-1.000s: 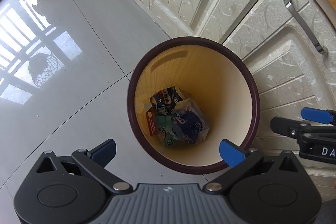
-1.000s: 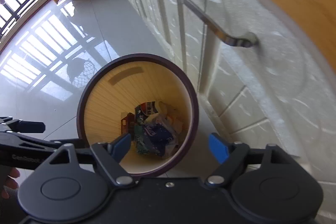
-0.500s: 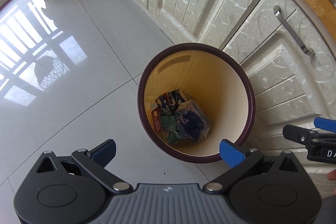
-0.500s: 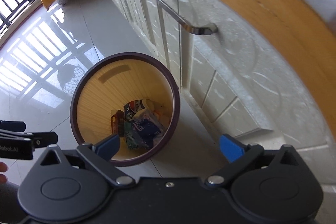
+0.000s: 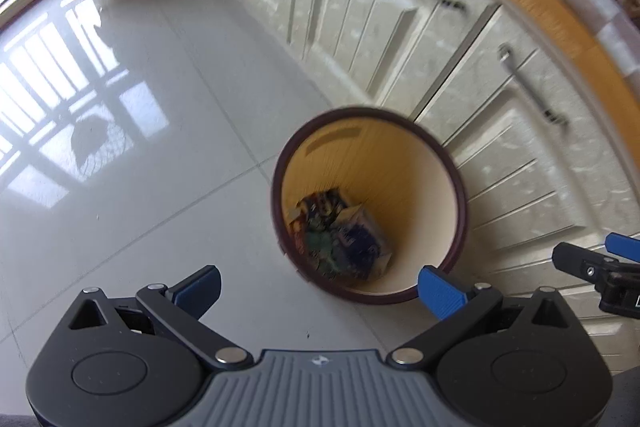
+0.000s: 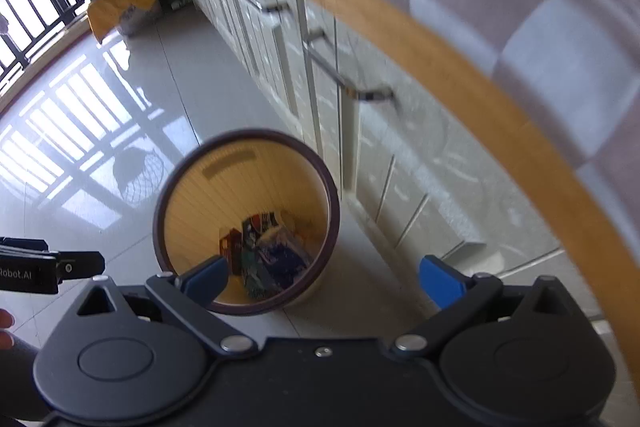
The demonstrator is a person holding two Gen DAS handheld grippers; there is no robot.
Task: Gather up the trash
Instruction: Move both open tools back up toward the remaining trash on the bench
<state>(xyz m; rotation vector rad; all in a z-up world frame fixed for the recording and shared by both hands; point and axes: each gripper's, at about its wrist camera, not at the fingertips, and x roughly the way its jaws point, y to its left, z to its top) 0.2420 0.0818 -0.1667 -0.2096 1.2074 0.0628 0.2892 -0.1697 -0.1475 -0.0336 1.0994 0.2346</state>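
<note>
left gripper [image 5: 318, 283] wide, empty | right gripper [image 6: 322, 277] wide, empty | wrappers [image 5: 340, 239] in bin [image 5: 456, 171] — likely light, crinkly, slippery — pinch a loose fold

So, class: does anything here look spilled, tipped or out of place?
Nothing stands out. The bin stands upright on the floor beside the cabinets, and the wrappers lie inside it. Both sets of jaws are open and empty.
</note>
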